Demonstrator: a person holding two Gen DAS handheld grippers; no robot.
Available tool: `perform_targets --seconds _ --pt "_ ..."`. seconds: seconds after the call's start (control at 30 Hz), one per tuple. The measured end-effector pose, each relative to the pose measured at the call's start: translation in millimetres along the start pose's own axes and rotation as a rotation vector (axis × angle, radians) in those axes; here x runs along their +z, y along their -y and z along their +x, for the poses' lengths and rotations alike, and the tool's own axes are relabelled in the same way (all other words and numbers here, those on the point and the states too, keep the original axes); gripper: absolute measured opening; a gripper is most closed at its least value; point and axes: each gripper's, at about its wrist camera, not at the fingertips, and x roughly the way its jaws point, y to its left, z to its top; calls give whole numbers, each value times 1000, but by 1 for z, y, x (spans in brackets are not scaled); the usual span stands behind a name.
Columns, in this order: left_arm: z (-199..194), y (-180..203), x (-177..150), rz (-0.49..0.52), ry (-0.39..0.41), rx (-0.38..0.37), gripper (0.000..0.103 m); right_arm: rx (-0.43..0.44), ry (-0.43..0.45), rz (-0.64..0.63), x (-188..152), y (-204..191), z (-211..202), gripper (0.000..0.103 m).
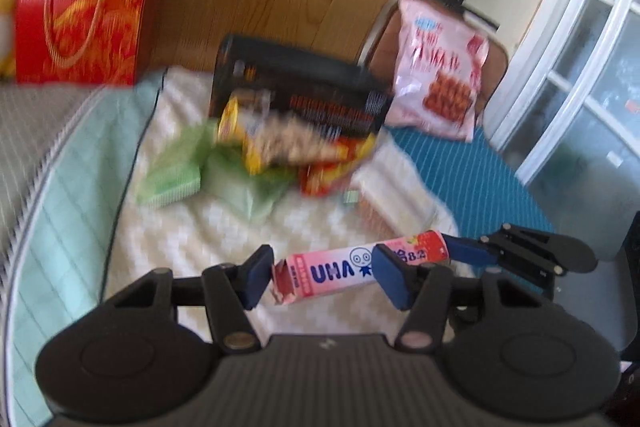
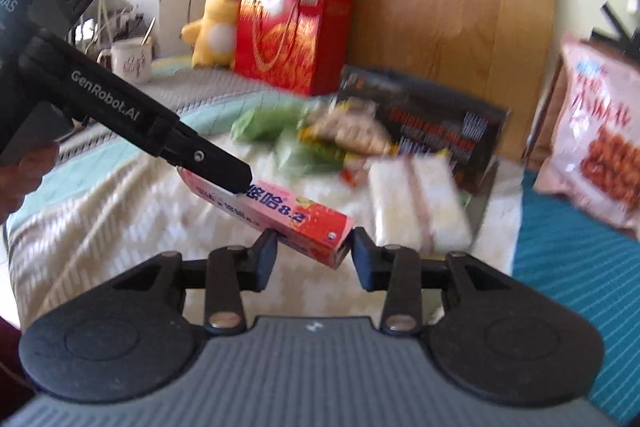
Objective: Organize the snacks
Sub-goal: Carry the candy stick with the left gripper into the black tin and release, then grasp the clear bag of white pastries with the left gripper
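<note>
A pink UHA candy box (image 1: 340, 271) hangs above the cream blanket, held at both ends. My left gripper (image 1: 320, 277) is closed on the box's left part. My right gripper (image 2: 314, 255) is closed on its strawberry-printed end (image 2: 320, 227); its blue fingers (image 1: 468, 251) show in the left wrist view too. The left gripper's black finger (image 2: 216, 167) lies across the box in the right wrist view. A pile of snacks (image 1: 276, 147), with green and yellow packets and a black box (image 1: 316, 91), lies beyond.
A big pink snack bag (image 1: 440, 75) leans at the right by a teal mat (image 1: 460, 171). A red gift box (image 2: 292, 39), plush toys (image 2: 216, 23) and a cup (image 2: 130, 61) stand at the back. A white wrapped pack (image 2: 416, 199) lies near the pile.
</note>
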Motion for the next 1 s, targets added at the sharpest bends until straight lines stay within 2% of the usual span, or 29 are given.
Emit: perform_targets --seconds 0.13,0.3,0.5,0.63,0.73,0.77,0.8,0.9,1.0 --pt "2 2 31 25 60 -4 54 -54 58 -12 22 10 7 43" --pt "22 -2 75 34 115 -16 55 -130 105 -11 51 31 32 43" --pt "68 -18 131 -4 122 -34 55 -210 127 -9 77 62 75 43" --pt "106 -27 155 -24 109 -16 55 -259 127 2 76 80 104 43" --pt "135 -33 161 -35 76 12 57 -296 107 -29 68 79 123 47" --pt "142 -33 161 -31 62 22 57 -295 105 -30 64 78 126 53" --pt "147 -34 160 -30 51 26 57 -297 103 -22 62 78 127 54" --pt "142 -32 151 -36 63 5 58 -296 114 24 59 83 116 54" --pt "117 -24 137 5 104 18 60 -257 110 118 55 94 89 54"
